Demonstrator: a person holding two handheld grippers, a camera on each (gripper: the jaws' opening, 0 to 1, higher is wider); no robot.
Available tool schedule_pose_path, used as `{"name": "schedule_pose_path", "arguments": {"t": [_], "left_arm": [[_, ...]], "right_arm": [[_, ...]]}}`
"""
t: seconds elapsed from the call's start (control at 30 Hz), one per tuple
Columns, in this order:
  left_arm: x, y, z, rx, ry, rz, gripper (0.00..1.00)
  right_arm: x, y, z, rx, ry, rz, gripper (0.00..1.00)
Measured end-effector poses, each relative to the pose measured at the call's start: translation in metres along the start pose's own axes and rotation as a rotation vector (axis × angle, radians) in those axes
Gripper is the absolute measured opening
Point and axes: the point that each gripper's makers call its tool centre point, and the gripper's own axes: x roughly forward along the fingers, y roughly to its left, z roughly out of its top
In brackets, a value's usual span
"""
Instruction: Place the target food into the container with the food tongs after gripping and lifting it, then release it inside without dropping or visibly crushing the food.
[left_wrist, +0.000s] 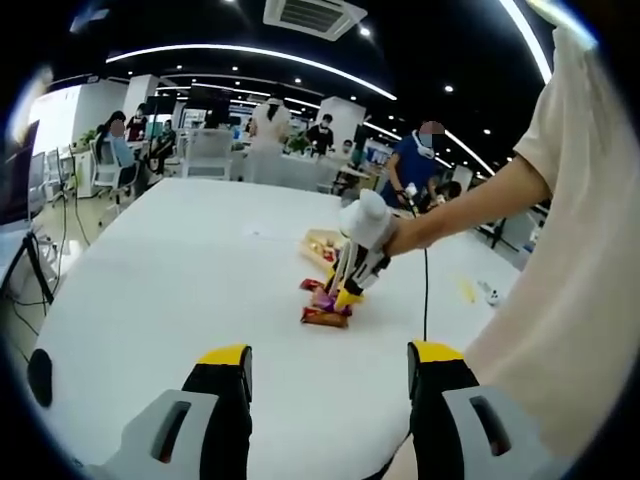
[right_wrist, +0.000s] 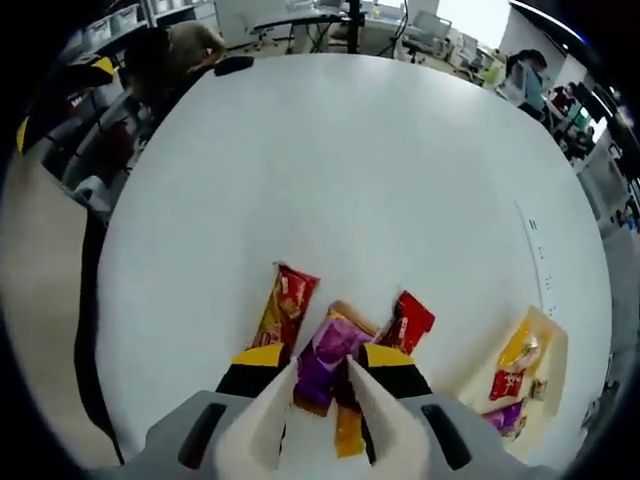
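R gripper (right_wrist: 320, 385) carries my white food tongs (right_wrist: 318, 400), tips a narrow gap apart over the purple snack pack (right_wrist: 328, 357); can't tell if they're pinching it yet. Pack lies on the white table (right_wrist: 350, 170) betw. an orange-red pack (right_wrist: 284, 305) and a red pack (right_wrist: 406, 322). Tray-like container (right_wrist: 535, 375), prob. w/ snacks inside, sits well apart. L gripper (left_wrist: 330, 372) jaws wide apart, nothing held.
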Motion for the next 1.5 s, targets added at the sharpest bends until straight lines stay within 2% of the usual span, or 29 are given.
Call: {"name": "schedule_pose_path", "arguments": {"t": [0.37,0.93,1.5], "left_arm": [[0.001,0.001,0.000,0.000,-0.001,-0.006,0.62],[-0.003,0.000,0.000,0.005,-0.002,-0.001,0.63],[-0.002,-0.008,0.007,0.038,-0.017,-0.022,0.63]], "right_arm": [[0.002,-0.001,-0.002,0.042,-0.021,-0.002,0.27],[-0.002,0.000,-0.001,0.060,-0.036,-0.023,0.24],[-0.034,-0.007,0.016,0.068,-0.116,-0.082,0.24]]}}
